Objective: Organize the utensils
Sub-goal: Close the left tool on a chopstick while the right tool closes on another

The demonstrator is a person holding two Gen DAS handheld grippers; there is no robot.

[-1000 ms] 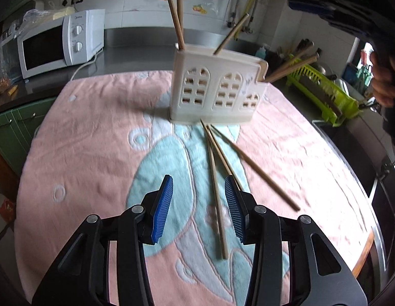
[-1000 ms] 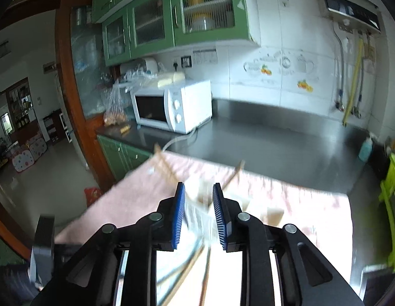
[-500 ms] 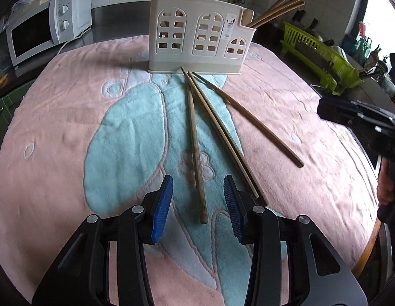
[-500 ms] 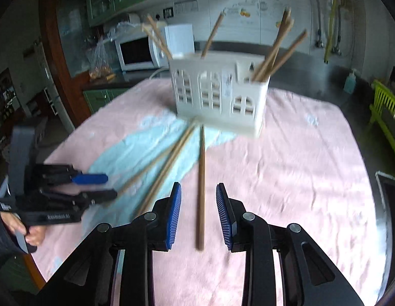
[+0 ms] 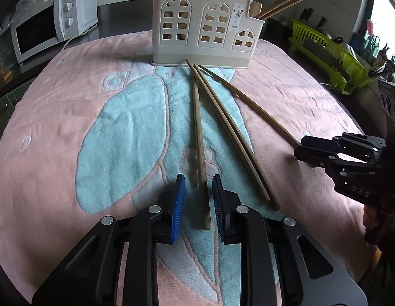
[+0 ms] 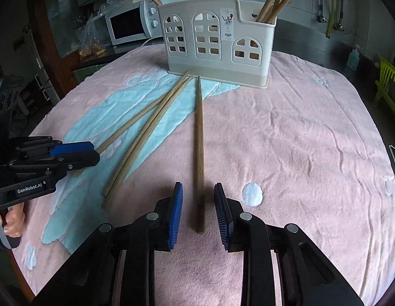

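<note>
A cream utensil holder [image 5: 202, 25] [image 6: 217, 38] stands at the back of the towel with several chopsticks upright in it. More chopsticks lie fanned out in front of it. My left gripper [image 5: 198, 178] is low over the near end of the leftmost chopstick [image 5: 198, 132]. Its jaws are closing with the stick between them, and the pads are not touching it. My right gripper [image 6: 198, 186] straddles the near end of the rightmost chopstick [image 6: 199, 132]. Its jaws are closing slightly, with gaps on both sides. A pair of chopsticks [image 5: 230, 132] lies between the two.
A pink and teal towel [image 5: 69, 127] covers the round table. A white microwave [image 5: 52, 30] sits on the counter at the back left, and a green dish rack [image 5: 327, 53] at the right. A person's hand [image 6: 11, 219] holds the left gripper's handle.
Both grippers have dropped towards the towel. The left moved forward over a chopstick's end and its jaws narrowed. The right swung down from facing the cabinets onto its chopstick.
</note>
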